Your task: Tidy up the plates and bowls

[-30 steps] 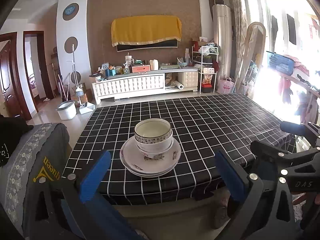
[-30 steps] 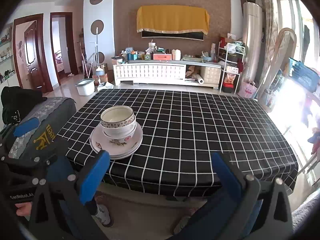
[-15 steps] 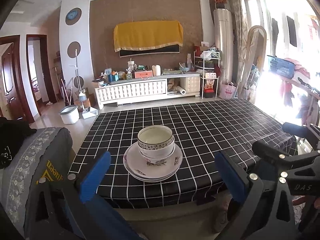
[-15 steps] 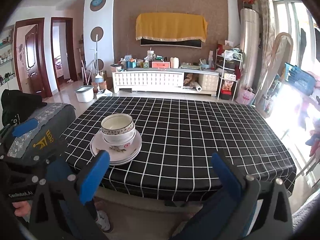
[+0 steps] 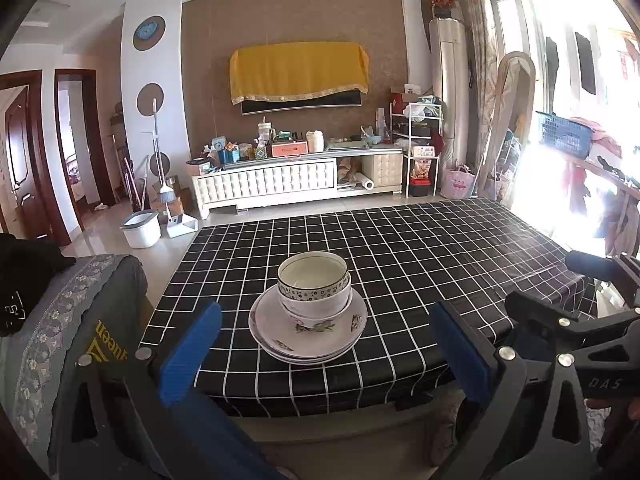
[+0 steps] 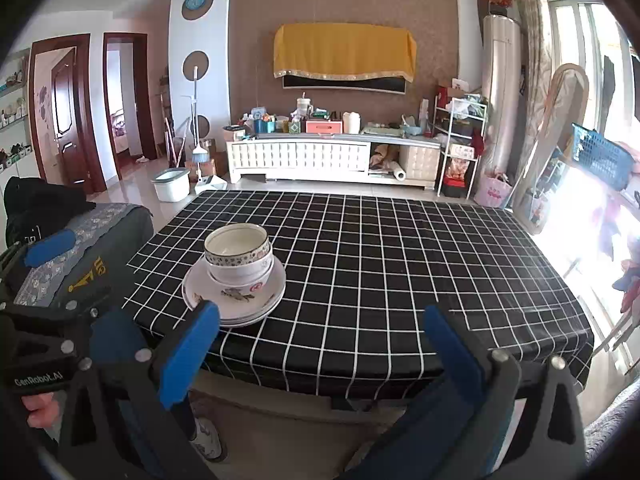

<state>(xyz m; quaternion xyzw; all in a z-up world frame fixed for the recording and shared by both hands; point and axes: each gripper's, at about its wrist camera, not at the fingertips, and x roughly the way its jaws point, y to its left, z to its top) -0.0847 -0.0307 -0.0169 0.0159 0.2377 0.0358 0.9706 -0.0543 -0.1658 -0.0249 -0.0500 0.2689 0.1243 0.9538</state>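
bowls (image 5: 313, 283) nested on plates (image 5: 307, 332), near table (image 5: 420, 256) front edge | left tongs (image 5: 326, 354), right tongs (image 6: 320, 350) spread, empty, short of stack | advice: grip top bowl's rim, lift straight

You have one stack on the table (image 5: 440, 248): two bowls (image 5: 314, 286) nested, sitting on what looks like three plates (image 5: 308, 330), though the plate edges are hard to separate. You hold two grippers, left gripper (image 5: 324, 354) and right gripper (image 6: 322, 354), each with two blue fingers (image 5: 190, 352). One chair (image 5: 76, 320) stands beside the table. One yellow cloth (image 5: 298, 68) hangs on the wall, one bucket (image 5: 140, 228) sits on the floor.
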